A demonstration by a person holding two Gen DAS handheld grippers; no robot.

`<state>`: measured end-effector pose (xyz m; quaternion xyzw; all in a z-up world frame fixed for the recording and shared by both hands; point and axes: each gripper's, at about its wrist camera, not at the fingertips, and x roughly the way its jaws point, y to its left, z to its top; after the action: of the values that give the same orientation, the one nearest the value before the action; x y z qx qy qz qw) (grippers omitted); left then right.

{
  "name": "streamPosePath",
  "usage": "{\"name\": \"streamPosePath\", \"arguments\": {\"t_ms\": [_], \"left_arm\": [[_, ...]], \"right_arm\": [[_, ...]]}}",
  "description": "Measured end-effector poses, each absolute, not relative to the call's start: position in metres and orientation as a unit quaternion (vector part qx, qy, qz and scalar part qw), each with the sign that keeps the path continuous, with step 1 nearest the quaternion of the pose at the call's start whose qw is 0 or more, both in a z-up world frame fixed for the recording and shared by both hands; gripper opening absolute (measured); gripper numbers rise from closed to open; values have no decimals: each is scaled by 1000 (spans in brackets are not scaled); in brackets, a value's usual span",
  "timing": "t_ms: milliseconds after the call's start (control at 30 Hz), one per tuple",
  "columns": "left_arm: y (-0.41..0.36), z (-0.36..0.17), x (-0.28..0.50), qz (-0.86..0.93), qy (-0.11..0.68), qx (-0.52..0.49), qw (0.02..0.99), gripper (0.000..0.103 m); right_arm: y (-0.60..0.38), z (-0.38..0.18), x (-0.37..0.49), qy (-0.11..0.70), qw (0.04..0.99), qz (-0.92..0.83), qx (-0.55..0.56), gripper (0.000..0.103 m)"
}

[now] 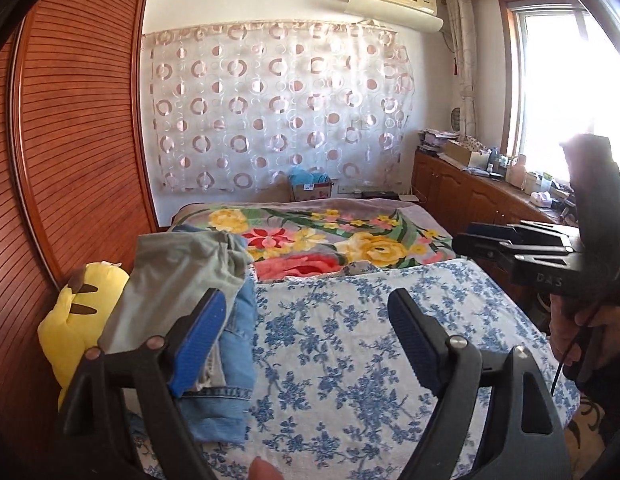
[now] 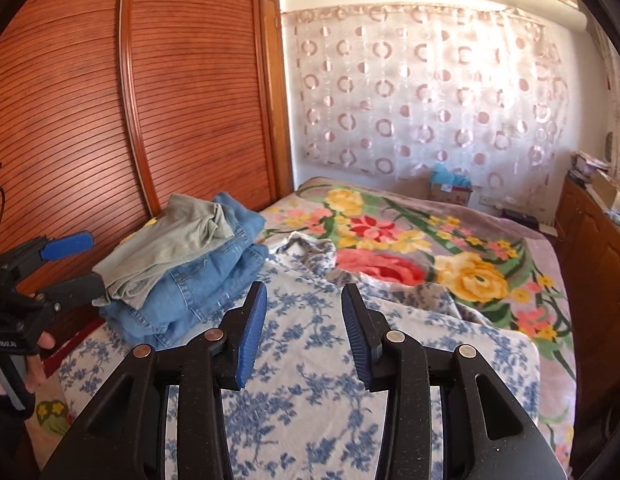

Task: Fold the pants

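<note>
Both claws empty: left claw (image 1: 306, 334) wide open, right claw (image 2: 304, 330) part open. Folded pants (image 2: 178, 264) stacked at bed (image 2: 318, 408) left edge, prob. grey-green pair on denim.

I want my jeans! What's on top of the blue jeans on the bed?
Grey-green pants lie crumpled on the folded blue jeans. Whether anything lies under the jeans can't be seen.

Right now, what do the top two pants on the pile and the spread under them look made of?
Blue pants: denim, going by the faded blue weave and stitched seams. Grey-green pants: probably thin matte cotton; they crumple softly. Blue-flowered spread: looks like nubby towelling or woven cotton, no shine.
</note>
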<state>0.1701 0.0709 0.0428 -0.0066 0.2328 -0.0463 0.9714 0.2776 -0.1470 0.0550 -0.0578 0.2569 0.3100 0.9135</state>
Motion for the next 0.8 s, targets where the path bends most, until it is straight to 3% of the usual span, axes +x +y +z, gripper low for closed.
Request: {"name": "streamPosePath", "arguments": {"t_ms": [367,800], "left_arm": [[27,61,131,-38,200,16,979,84],[8,52,94,-52,204,20,977,84]], "right_arm": [[-201,68,210,215,948,230,-42,57],[-239,51,138,209,970,127,-4,61]]}}
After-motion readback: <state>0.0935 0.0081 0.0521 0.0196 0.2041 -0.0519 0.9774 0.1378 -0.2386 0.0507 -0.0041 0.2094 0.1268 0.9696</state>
